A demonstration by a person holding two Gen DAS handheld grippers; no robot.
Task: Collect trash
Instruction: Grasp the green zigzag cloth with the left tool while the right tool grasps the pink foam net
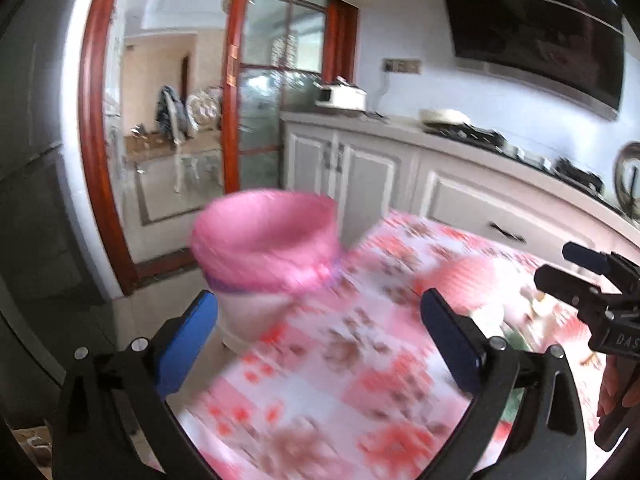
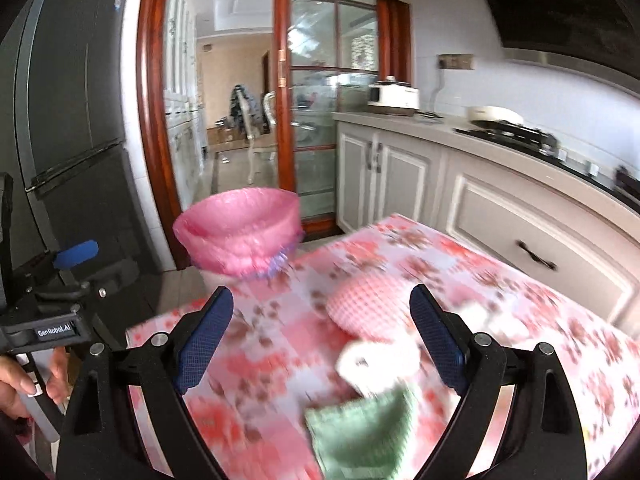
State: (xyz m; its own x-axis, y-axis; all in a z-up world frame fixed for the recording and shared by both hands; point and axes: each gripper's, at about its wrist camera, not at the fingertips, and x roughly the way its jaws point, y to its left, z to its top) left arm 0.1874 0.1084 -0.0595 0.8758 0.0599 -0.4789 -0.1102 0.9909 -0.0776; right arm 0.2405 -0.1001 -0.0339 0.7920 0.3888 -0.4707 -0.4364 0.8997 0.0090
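Observation:
A white bin with a pink bag liner (image 1: 264, 236) (image 2: 240, 236) stands on the floor off the table's far left corner. My left gripper (image 1: 320, 340) hovers open over the flowered tablecloth (image 1: 320, 392), near that corner, with nothing between its blue pads. My right gripper (image 2: 320, 336) is open too, above a pink checked item (image 2: 368, 308), a crumpled white scrap (image 2: 376, 360) and a green piece (image 2: 364, 432) lying on the cloth. Its pads touch none of them. Each gripper shows in the other's view: the right gripper (image 1: 572, 272) at the right edge, the left gripper (image 2: 88, 268) at the left edge. Both views are motion-blurred.
A dark fridge (image 2: 72, 120) stands left of the bin, beside a red-framed glass door (image 2: 312, 120). White cabinets (image 2: 460, 200) with a counter, cooker (image 2: 508, 130) and appliance (image 2: 394, 98) run along the right. A hand (image 2: 24, 380) holds the left gripper's handle.

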